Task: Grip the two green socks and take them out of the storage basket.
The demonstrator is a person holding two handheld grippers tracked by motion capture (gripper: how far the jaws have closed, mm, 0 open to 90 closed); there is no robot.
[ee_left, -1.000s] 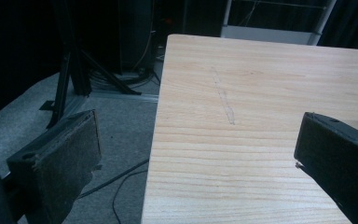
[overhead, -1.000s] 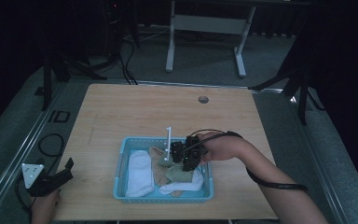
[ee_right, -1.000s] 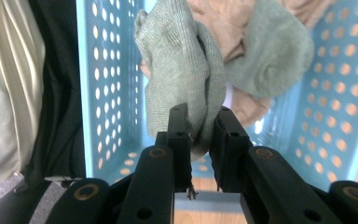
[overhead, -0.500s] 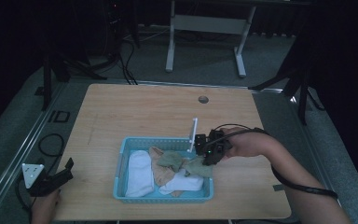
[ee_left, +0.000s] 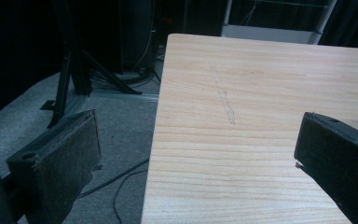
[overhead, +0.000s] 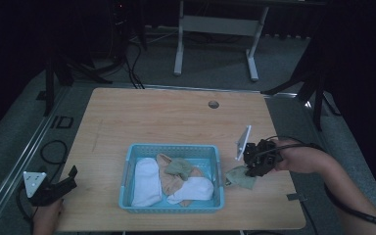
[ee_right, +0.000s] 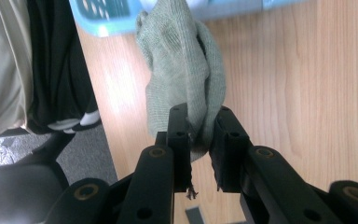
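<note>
Broadly, we see a pale wooden surface (overhead: pixel 166 117) carrying a light-blue perforated plastic basket (overhead: pixel 172 150), in which white and tan socks lie heaped. Just off the basket's right side, our right gripper (overhead: pixel 252 171) has its fingers (ee_right: pixel 181 135) pinching a grey-green knitted sock (ee_right: pixel 182 74), which hangs from them beside the basket's wall, above the bare wood. At the near left edge, off the surface, our left gripper (overhead: pixel 54 188) has its fingers (ee_left: pixel 70 158) spread wide with nothing between them.
</note>
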